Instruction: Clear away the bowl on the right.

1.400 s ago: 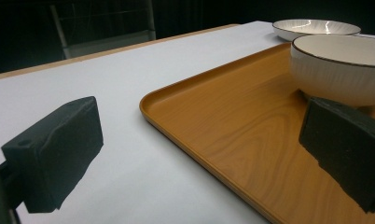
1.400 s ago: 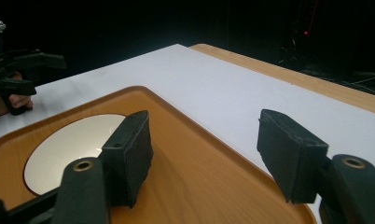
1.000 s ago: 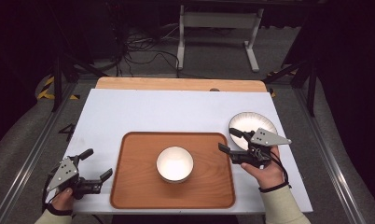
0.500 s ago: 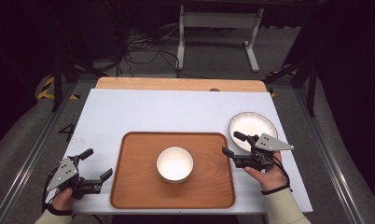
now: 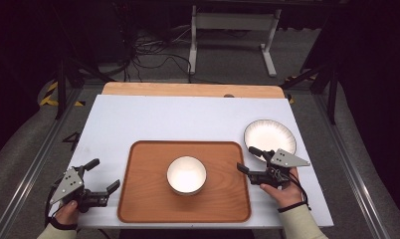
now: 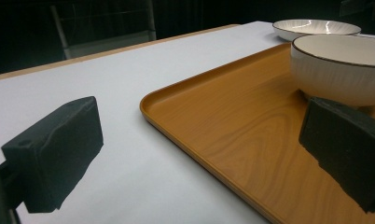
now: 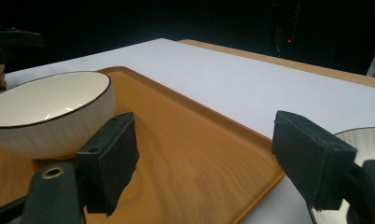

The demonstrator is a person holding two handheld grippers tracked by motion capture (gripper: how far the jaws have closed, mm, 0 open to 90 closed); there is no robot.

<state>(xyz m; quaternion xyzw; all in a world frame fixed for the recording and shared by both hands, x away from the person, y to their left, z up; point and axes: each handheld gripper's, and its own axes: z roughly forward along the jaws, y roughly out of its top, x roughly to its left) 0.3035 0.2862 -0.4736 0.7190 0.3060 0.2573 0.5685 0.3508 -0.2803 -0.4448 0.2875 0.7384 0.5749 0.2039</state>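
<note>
A white bowl (image 5: 186, 174) with a dark rim stands in the middle of a wooden tray (image 5: 143, 199). A white plate (image 5: 270, 138) lies on the table off the tray's far right corner. My left gripper (image 5: 103, 174) is open, low at the tray's left edge, which runs between its jaws (image 6: 199, 158); the bowl (image 6: 344, 65) is just beyond the right jaw. My right gripper (image 5: 247, 160) is open at the tray's right edge, pointing left. Between its jaws (image 7: 209, 158) lies the tray's corner (image 7: 185, 140), with the bowl (image 7: 50, 112) behind the left jaw and the plate (image 7: 363, 140) by the right.
The white tabletop (image 5: 188, 119) has a wooden strip (image 5: 188, 90) along its far edge. Beyond it are a metal stand (image 5: 233, 25) and cables on the dark floor. Frame rails run along both sides of the table.
My right gripper has drawn back a little from the plate toward the near edge of the table. The left gripper, bowl and tray have stayed put.
</note>
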